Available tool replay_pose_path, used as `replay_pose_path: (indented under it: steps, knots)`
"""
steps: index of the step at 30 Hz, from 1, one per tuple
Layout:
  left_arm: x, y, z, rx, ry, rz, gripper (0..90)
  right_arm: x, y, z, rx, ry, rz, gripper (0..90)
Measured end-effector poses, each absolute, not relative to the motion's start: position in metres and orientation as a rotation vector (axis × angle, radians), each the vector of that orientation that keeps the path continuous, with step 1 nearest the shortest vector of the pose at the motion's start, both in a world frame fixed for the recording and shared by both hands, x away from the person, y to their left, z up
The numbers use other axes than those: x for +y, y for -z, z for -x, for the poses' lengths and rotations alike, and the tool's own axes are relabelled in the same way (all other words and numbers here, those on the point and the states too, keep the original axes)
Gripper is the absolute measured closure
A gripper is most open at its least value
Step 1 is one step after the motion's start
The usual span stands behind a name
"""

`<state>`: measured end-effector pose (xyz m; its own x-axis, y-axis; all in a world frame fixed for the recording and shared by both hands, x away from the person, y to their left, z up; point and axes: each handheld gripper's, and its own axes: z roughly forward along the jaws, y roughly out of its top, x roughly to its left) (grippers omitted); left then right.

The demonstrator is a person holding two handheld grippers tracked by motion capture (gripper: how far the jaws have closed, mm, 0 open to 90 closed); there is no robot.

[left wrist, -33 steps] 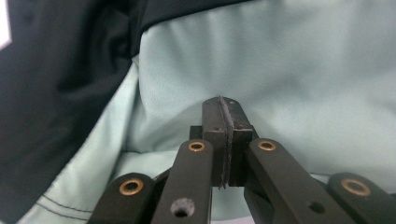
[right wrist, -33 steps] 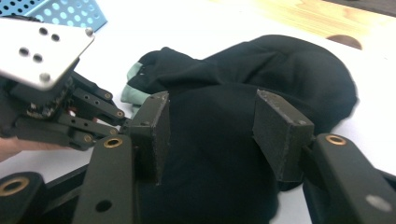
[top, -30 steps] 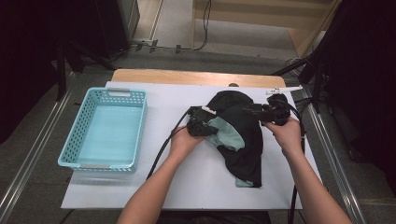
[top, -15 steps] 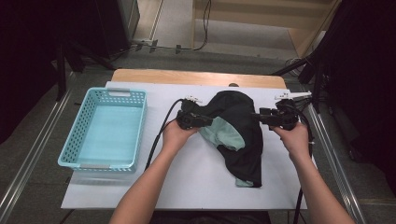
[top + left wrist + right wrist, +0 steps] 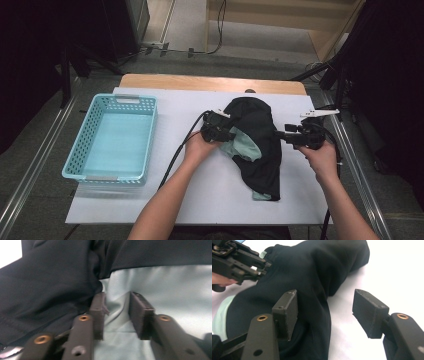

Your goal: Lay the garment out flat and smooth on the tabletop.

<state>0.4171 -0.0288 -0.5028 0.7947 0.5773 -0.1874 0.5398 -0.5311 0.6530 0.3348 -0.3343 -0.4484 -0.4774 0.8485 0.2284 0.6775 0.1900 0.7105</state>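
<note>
A black garment [image 5: 257, 140] with a pale green lining [image 5: 239, 149] is lying crumpled on the white worktop [image 5: 200, 200], at about three o'clock from the blue basket [image 5: 112, 137] and well apart from it. The person seems to be taking hold of it from both sides, probably to spread or fold it.

The left gripper [image 5: 226, 134] is sitting at the garment's nine o'clock edge. In the left gripper view its fingers [image 5: 98, 315] are standing a little apart with a fold of lining [image 5: 117, 312] rising between them; they have just been closing, yet a gap is showing beside the right pad, so the pinch is not firm. It is worth closing fully on one layer only, keeping the black cloth [image 5: 45, 290] at ten o'clock out of the bite.

The right gripper [image 5: 281, 135] is hovering at the garment's three o'clock edge. Its fingers [image 5: 287, 313] are standing wide apart, having just been opening, with the hem [image 5: 322, 322] lying between them but unpinched. It is best to slide the lower finger under the hem before closing, then draw both hands apart evenly so the cloth is not bunching.
</note>
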Motion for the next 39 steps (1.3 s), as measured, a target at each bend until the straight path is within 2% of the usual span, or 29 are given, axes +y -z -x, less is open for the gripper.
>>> replay_pose_path:
  steps: [3,4,11,14,17,19,21,22,27,33,34,36,39]
  knots:
    - [-0.027,0.501,-0.42,0.857,-0.028,-2.245,87.2,-0.335,0.455,-0.331,2.259,-1.142,-1.478,35.4]
    - [-0.026,0.499,-0.421,0.871,-0.006,-2.248,88.3,-0.334,0.457,-0.329,2.263,-1.141,-1.481,35.4]
    - [0.009,0.465,-0.427,0.941,-0.026,-2.175,89.2,-0.323,0.473,-0.323,2.323,-1.114,-1.451,35.7]
    - [0.022,0.455,-0.427,0.959,-0.059,-2.171,89.2,-0.315,0.477,-0.325,2.358,-1.108,-1.444,39.8]
    - [0.034,0.449,-0.427,0.984,-0.085,-2.167,89.2,-0.302,0.48,-0.327,2.407,-1.096,-1.45,51.4]
    - [0.042,0.445,-0.428,1.016,-0.096,-2.143,89.1,-0.293,0.48,-0.329,2.439,-1.099,-1.438,70.3]
    - [0.049,0.441,-0.429,1.038,-0.105,-2.126,89.1,-0.284,0.476,-0.328,2.471,-1.135,-1.423,81.9]
    - [0.052,0.439,-0.429,1.048,-0.112,-2.126,89.0,-0.279,0.473,-0.328,2.479,-1.146,-1.418,84.1]
    - [0.067,0.428,-0.428,1.096,-0.141,-2.076,88.9,-0.255,0.456,-0.318,2.496,-1.207,-1.324,84.8]
    - [0.07,0.425,-0.424,1.114,-0.16,-2.074,88.6,-0.229,0.454,-0.311,2.561,-1.257,-1.249,84.4]
    - [0.07,0.426,-0.423,1.122,-0.161,-2.076,88.6,-0.226,0.454,-0.311,2.578,-1.259,-1.233,82.3]
    - [0.073,0.429,-0.424,1.142,-0.146,-2.069,88.5,-0.224,0.456,-0.311,2.6,-1.263,-1.221,67.6]
    - [0.077,0.434,-0.425,1.159,-0.142,-2.068,88.5,-0.233,0.455,-0.311,2.586,-1.241,-1.213,55.6]
